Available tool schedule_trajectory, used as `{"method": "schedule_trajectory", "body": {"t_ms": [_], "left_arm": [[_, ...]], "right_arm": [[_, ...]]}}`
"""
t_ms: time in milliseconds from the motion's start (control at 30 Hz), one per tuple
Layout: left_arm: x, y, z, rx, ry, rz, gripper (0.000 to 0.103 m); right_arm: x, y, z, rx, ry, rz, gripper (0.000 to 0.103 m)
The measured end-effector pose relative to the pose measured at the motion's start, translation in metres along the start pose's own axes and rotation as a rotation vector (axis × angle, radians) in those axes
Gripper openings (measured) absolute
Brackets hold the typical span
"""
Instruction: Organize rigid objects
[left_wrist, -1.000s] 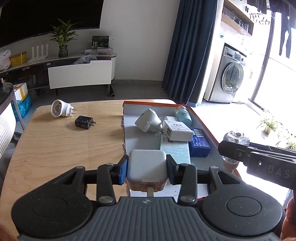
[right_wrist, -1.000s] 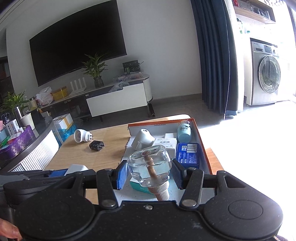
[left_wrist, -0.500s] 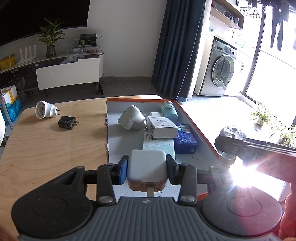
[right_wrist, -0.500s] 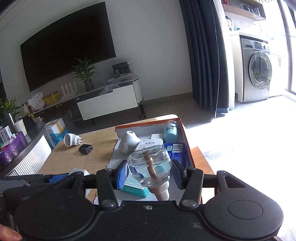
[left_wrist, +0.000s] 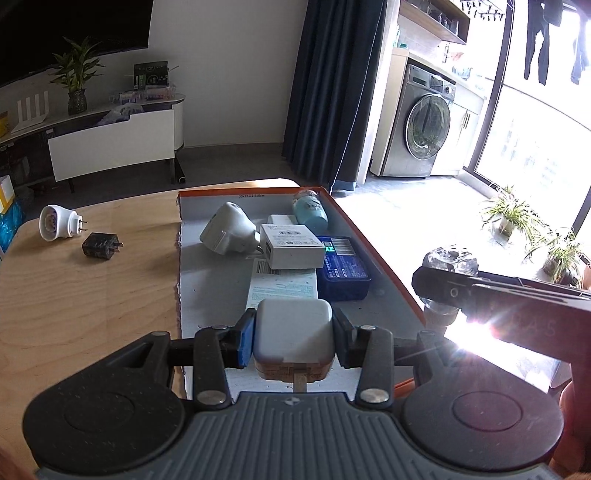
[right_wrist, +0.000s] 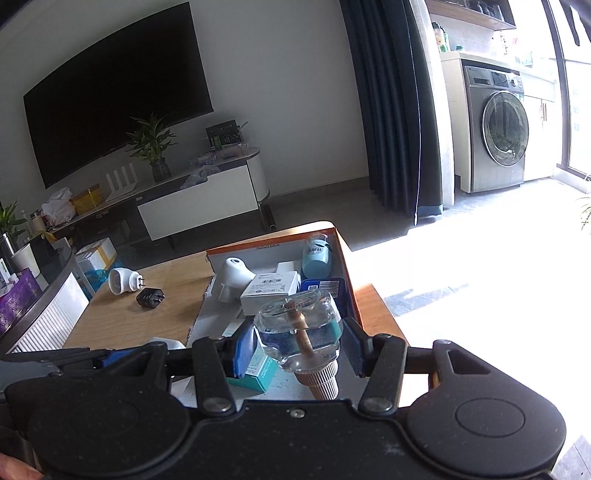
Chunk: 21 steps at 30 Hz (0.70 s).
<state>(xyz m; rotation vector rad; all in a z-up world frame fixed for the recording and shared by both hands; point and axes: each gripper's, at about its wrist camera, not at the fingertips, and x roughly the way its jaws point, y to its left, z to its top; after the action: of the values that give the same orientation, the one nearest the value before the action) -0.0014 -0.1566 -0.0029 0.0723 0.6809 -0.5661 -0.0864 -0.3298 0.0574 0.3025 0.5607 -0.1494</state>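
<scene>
My left gripper (left_wrist: 293, 341) is shut on a white square charger (left_wrist: 293, 330) and holds it over the near end of the orange-rimmed box (left_wrist: 373, 243). My right gripper (right_wrist: 297, 341) is shut on a clear glass bottle (right_wrist: 299, 328) with a ribbed tan cap, above the box's (right_wrist: 345, 275) near right part. In the left wrist view the bottle (left_wrist: 448, 258) shows at the right, over the box's right rim. Inside the box lie a white adapter (left_wrist: 227, 229), a white carton (left_wrist: 293, 245), a blue case (left_wrist: 341, 266) and a pale blue bottle (left_wrist: 310, 212).
On the wooden table (left_wrist: 92, 288) left of the box lie a white round plug (left_wrist: 57, 223) and a black charger (left_wrist: 100, 245). A teal carton (right_wrist: 258, 373) sits under my right gripper. Bright sun glares at the table's right edge.
Both grippers moved forward and a little down over the box with their loads, which now appears nearer and more central. Both grips are unchanged.
</scene>
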Motion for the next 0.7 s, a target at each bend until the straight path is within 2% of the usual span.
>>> {"method": "schedule_trajectory", "body": {"t_ms": [700], "left_arm": [[0.020, -0.005, 0.008, -0.001, 0.038, -0.025, 0.042]], "right_arm": [[0.026, -0.003, 0.007, 0.006, 0.045, -0.004, 0.061]]}}
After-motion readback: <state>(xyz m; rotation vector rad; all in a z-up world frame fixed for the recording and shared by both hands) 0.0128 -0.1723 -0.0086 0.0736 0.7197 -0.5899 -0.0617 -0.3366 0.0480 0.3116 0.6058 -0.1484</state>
